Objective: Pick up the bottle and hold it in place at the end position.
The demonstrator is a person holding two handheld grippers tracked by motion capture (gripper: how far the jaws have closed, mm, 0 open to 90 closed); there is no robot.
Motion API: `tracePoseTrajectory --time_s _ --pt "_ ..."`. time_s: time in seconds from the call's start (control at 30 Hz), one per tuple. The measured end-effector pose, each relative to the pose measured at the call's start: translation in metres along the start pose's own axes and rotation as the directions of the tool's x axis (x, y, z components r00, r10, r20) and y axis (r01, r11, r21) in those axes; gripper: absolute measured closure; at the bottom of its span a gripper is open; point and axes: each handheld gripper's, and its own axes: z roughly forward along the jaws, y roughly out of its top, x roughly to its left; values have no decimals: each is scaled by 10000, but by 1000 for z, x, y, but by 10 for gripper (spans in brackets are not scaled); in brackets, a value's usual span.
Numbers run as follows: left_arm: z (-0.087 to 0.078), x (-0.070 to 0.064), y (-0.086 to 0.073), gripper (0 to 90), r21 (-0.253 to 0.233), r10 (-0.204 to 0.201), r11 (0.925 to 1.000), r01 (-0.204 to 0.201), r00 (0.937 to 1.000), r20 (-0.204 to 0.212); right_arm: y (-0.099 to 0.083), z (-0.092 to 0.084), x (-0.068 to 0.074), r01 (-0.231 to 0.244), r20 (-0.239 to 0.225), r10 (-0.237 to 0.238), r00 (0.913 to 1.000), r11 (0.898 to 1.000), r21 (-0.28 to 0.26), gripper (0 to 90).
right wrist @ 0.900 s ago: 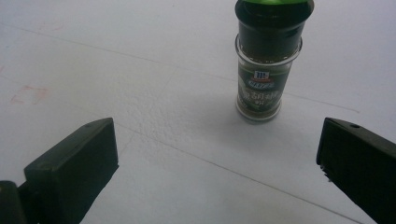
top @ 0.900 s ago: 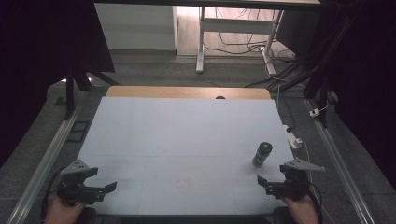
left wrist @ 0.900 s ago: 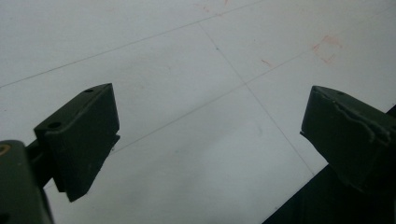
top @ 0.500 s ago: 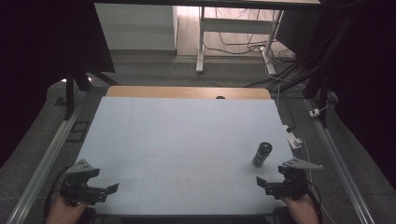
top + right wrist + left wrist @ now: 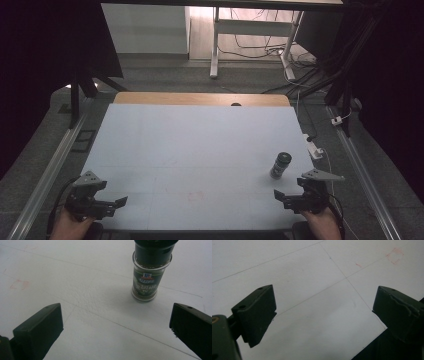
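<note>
A pale blue table [image 5: 200,150] fills the dim room. The spice jar [image 5: 281,165] stands upright at four o'clock, near the right gripper [image 5: 280,196], jaws spread and empty. At seven o'clock, the left gripper [image 5: 119,202] also gapes empty.

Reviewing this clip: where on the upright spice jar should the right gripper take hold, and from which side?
Probably the spice jar at its straight glass body below the dark cap, approached level from the near side. It stands upright just ahead of the open right gripper, and its round body looks narrower than the jaw gap.
</note>
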Motion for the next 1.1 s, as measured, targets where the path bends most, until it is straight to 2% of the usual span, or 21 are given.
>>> tracePoseTrajectory --time_s 0.3,0.67,0.9,1.1 --pt "-1 2 0 49 -73 -70 9999 70 9999 88 1 1 -1 -1 -37 2 10000 10000 79 0" --pt "-1 1 -1 39 -101 2 9999 -1 10000 66 6 6 -2 319 31 -319 9995 9995 50 0" --pt "-2 2 -1 34 -171 -92 9998 94 9999 133 9 14 -8 478 65 -478 9988 9989 -18 0" --pt "-2 2 -1 33 -183 -59 9998 61 9999 119 14 21 -15 475 365 -468 9982 9987 -187 0"
